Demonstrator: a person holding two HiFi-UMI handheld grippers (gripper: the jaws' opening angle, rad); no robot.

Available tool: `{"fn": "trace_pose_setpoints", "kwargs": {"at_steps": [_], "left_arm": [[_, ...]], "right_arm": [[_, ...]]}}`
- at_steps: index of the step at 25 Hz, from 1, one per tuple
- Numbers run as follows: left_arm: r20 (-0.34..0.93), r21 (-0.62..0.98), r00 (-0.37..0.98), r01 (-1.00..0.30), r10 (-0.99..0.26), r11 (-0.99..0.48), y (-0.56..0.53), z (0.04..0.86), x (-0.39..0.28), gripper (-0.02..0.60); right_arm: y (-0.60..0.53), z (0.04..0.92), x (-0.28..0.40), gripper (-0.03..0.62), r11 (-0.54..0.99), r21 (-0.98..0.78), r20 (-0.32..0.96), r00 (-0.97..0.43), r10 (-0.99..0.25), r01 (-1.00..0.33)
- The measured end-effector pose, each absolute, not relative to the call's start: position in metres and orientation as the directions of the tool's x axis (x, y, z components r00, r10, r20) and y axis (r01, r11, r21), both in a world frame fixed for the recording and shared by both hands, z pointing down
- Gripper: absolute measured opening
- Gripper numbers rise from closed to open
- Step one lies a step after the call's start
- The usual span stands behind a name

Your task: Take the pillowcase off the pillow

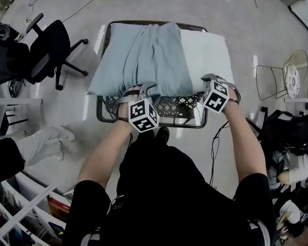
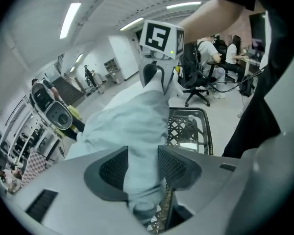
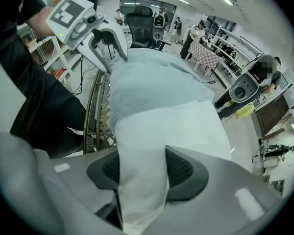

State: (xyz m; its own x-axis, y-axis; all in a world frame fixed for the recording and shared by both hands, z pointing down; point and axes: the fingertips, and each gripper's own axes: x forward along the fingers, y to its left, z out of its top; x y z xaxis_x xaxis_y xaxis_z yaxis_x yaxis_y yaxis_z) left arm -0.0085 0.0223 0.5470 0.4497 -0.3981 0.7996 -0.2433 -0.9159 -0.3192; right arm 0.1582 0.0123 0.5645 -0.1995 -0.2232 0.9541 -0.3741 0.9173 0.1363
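Observation:
A white pillow [image 1: 208,53] lies on a dark wire basket table [image 1: 174,106]. A pale blue pillowcase [image 1: 143,55] covers its left part in loose folds, and the right part is bare. My left gripper [image 1: 138,89] is at the pillowcase's near edge. In the left gripper view its jaws [image 2: 143,163] stand apart with a bunched fold of the blue cloth [image 2: 137,126] between the pads. My right gripper [image 1: 208,79] is at the pillow's near right corner. In the right gripper view it [image 3: 142,168] is shut on the pinched white pillow [image 3: 152,131].
A black office chair [image 1: 51,47] stands on the floor to the left. A wire chair [image 1: 292,73] and a dark bag [image 1: 290,137] are at the right. Shelving [image 1: 25,209] is at the lower left. A cable [image 1: 214,147] hangs by my right arm.

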Motion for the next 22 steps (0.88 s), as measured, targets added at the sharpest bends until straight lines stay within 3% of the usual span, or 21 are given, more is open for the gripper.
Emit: {"fn": "trace_pose_setpoints", "kwargs": {"at_steps": [2,5,6,11,15,19,21,22], "left_arm": [[0.825,-0.332,0.413,-0.194,-0.384,-0.923,0.019,0.565,0.002,0.178],[0.864,-0.343,0.341,-0.143,-0.371,-0.929,0.014,0.581,-0.013,0.02],[0.875,-0.341,0.318,-0.133,-0.366,-0.931,0.014,0.584,-0.025,0.009],[0.902,-0.32,0.234,-0.202,-0.363,-0.925,0.008,0.59,-0.115,0.008],[0.895,-0.344,0.22,-0.217,-0.389,-0.914,0.004,0.587,-0.151,0.008],[0.91,-0.307,0.208,-0.24,-0.358,-0.921,0.011,0.596,-0.15,0.008],[0.904,-0.322,0.222,-0.213,-0.367,-0.922,0.018,0.591,-0.127,0.016],[0.892,-0.331,0.255,-0.198,-0.374,-0.923,0.022,0.585,-0.111,0.059]], "right_arm": [[0.014,0.565,0.156,0.232,0.916,0.137,0.953,-0.203,-0.226,-0.376],[0.017,0.568,0.157,0.233,0.918,0.138,0.95,-0.211,-0.228,-0.371],[0.018,0.569,0.159,0.233,0.918,0.137,0.949,-0.216,-0.229,-0.372],[0.019,0.571,0.166,0.232,0.915,0.125,0.94,-0.251,-0.234,-0.383],[0.024,0.571,0.161,0.232,0.913,0.107,0.929,-0.288,-0.233,-0.394],[0.036,0.581,0.161,0.236,0.916,0.099,0.939,-0.268,-0.215,-0.388],[0.039,0.584,0.159,0.279,0.922,0.109,0.951,-0.23,-0.205,-0.371],[0.04,0.584,0.158,0.304,0.925,0.112,0.956,-0.215,-0.2,-0.364]]}}
